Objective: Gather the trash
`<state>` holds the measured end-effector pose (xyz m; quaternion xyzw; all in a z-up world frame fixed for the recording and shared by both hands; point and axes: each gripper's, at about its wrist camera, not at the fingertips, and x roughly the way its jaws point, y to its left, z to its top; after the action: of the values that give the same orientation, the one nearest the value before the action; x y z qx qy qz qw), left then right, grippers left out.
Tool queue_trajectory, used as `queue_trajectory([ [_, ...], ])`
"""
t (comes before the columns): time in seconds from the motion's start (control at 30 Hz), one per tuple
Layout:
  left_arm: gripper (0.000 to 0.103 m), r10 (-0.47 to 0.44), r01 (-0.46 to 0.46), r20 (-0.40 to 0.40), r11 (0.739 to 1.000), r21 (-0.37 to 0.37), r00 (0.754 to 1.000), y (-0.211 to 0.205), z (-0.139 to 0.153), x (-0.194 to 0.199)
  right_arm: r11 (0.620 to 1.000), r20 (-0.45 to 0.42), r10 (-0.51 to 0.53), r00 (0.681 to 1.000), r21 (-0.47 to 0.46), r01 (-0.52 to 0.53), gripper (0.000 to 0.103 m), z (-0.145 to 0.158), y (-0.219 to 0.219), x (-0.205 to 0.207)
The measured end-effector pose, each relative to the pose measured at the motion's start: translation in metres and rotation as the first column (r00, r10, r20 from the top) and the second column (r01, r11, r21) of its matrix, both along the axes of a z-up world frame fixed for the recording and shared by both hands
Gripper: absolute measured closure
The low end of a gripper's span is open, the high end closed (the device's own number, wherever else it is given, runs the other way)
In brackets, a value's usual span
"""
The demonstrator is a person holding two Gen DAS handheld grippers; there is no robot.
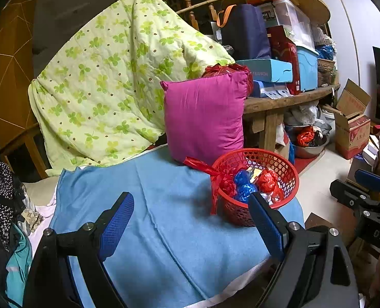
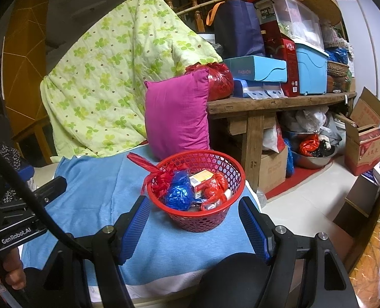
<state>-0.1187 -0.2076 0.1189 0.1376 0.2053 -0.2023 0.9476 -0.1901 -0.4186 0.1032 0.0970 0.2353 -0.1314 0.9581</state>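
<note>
Your red basket (image 2: pixel 197 195) sits on the blue cloth (image 2: pixel 92 195), directly ahead of the right gripper (image 2: pixel 193 218) at 12 o'clock and close in. From the left gripper (image 1: pixel 190 220) it lies at about 1 o'clock, its near wall partly hidden behind that gripper's right finger. Both sets of jaws stand spread wide with nothing between them.

Contents noted: a crumpled blue bag (image 2: pixel 178 195), crumpled red bags (image 2: pixel 213 188), a small carton (image 2: pixel 201 178), and a knotted red bag (image 2: pixel 161 179) whose tail hangs out over the rim at 10 o'clock. A pink pillow (image 2: pixel 177 118) stands just behind the basket at 12 o'clock, near it.

Handling judgement: the load looks light. The bags are soft, thin and slick; they will compress and may slide out of a shallow pinch. The carton appears stiffer but crushable. The basket is perforated plastic, likely springy at the rim and easily tipped on the soft cloth.

Recommended hold: take the basket across its rim wall, or pinch the knotted bag at its knot, not the loose tail.
</note>
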Motion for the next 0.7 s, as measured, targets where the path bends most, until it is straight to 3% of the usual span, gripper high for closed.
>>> queue_trajectory([
  [0.7, 0.012, 0.000, 0.001, -0.017, 1.000, 0.004, 1.000, 0.0008, -0.0054, 0.0027, 1.000, -0.007, 0.007, 1.000, 0.000, -0.007, 0.028, -0.0029, 0.0036, 0.0022],
])
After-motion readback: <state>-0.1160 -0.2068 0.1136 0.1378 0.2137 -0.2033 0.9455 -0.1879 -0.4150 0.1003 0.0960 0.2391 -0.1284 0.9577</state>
